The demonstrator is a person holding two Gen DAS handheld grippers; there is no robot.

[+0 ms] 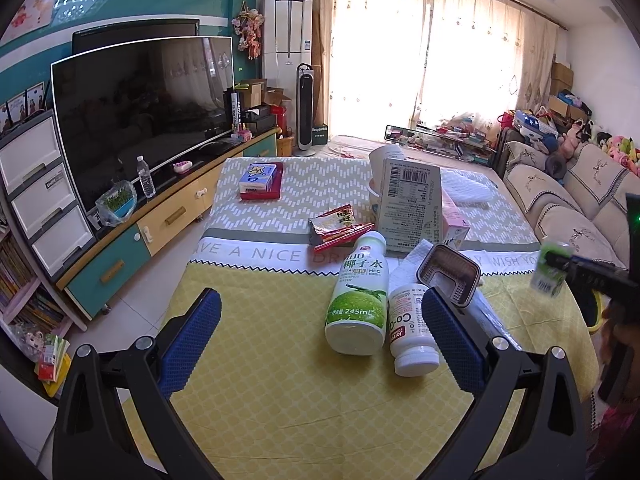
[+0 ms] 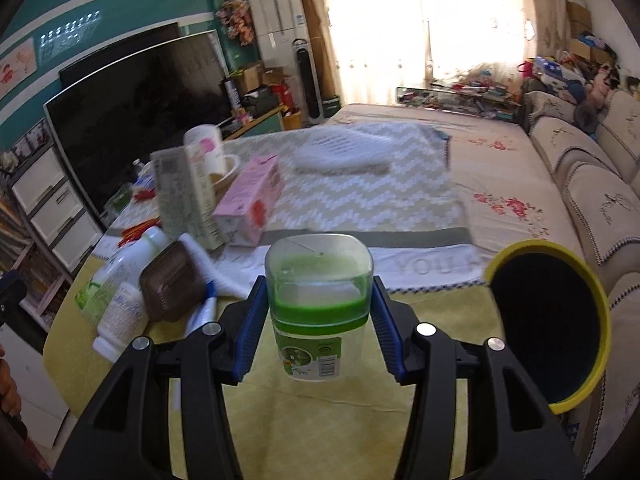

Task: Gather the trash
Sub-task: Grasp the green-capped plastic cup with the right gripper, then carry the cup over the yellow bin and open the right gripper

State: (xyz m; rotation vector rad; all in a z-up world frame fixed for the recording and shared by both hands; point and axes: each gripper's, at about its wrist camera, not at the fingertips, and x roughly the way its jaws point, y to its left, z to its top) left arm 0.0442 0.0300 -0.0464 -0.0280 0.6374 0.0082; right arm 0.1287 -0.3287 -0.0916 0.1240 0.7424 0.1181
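Note:
My right gripper [image 2: 318, 292] is shut on a clear jar with a green band [image 2: 318, 276], held above the yellow tablecloth [image 2: 320, 420]; the left wrist view shows the same jar [image 1: 550, 274] at its right edge. A yellow-rimmed dark bin [image 2: 600, 312] stands just right of the jar. My left gripper [image 1: 320, 300] hangs open over the table with nothing between its pads. Beyond it lie a green coconut-water bottle [image 1: 358, 292] and a white pill bottle [image 1: 410, 328]. A brown plastic tray [image 1: 448, 276] rests by the right fingertip.
Farther back on the table are a red snack wrapper [image 1: 336, 226], an upright carton [image 1: 410, 204], a pink box [image 1: 456, 224], a paper cup [image 1: 384, 160] and a tissue box [image 1: 260, 180]. A TV cabinet [image 1: 160, 220] runs along the left, a sofa [image 1: 580, 208] along the right.

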